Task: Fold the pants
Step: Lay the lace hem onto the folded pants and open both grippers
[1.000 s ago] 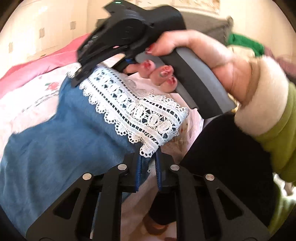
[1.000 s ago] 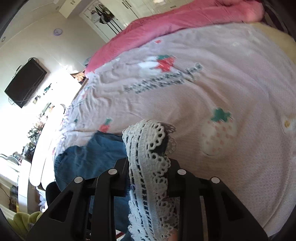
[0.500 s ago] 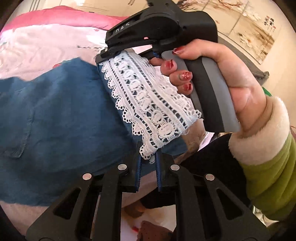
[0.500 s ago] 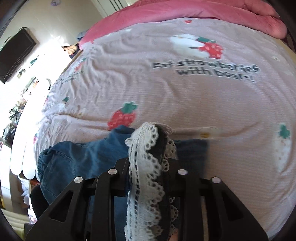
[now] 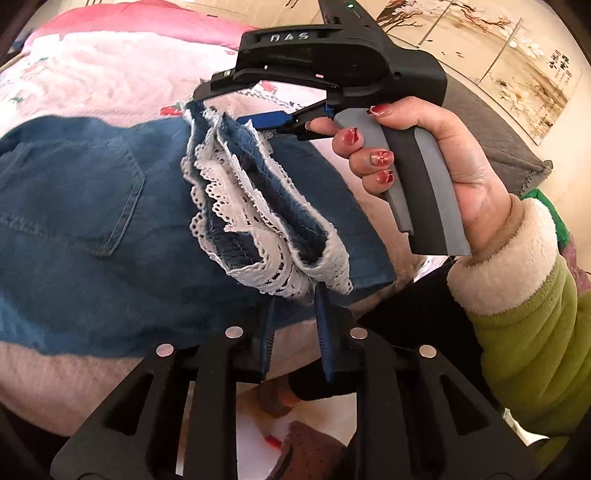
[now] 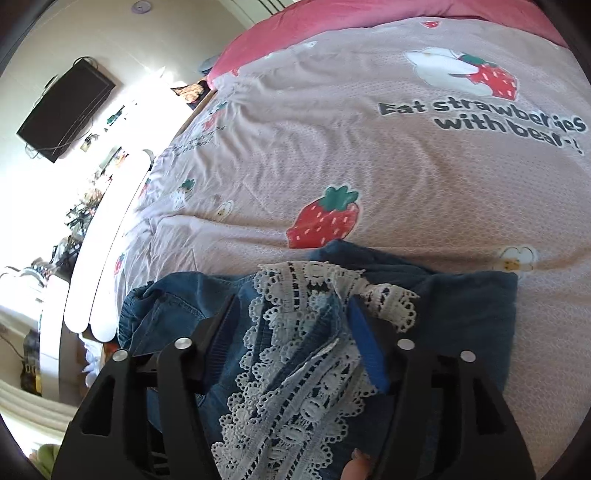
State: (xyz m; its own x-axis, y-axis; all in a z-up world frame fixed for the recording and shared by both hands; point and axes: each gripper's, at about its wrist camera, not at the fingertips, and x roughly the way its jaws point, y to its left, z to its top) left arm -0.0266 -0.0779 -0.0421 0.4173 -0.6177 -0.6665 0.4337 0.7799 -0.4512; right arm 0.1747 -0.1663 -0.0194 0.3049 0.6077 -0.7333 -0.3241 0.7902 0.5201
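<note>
Left wrist view: left gripper [image 5: 295, 328] at bottom centre, black, with ribbed blue pads parted, lace hem [image 5: 258, 218] lying just above the tips, none of it pinched between them. Right gripper [image 5: 258, 118] at upper centre, black body, grey handle wrapped by a right hand [image 5: 436, 162] with red-painted nails, cream fleece cuff and green quilted sleeve; its blue pads spread apart beside the far end of the hem. White scalloped crochet lace bunched in ridged folds over denim, running diagonally from upper centre to lower centre. Denim pants [image 5: 92, 206] filling the left half of the frame, soft mid-blue weave, stitched patch pocket at left, laid flat on the bed [image 5: 92, 77].

Right wrist view: right gripper [image 6: 291, 332] at bottom, released, one blue ribbed pad right of centre, the dark one left of centre, lace hem [image 6: 295, 354] draped loosely through the wide gap. Pants [image 6: 461, 314] spread across the lower middle, elastic gathered waist at lower left. Beyond, pink bedsheet [image 6: 369, 155] with waffle texture, printed strawberries and dark lettering; red blanket [image 6: 332, 22] along the top; flat black television [image 6: 62, 107] on the wall at upper left.
</note>
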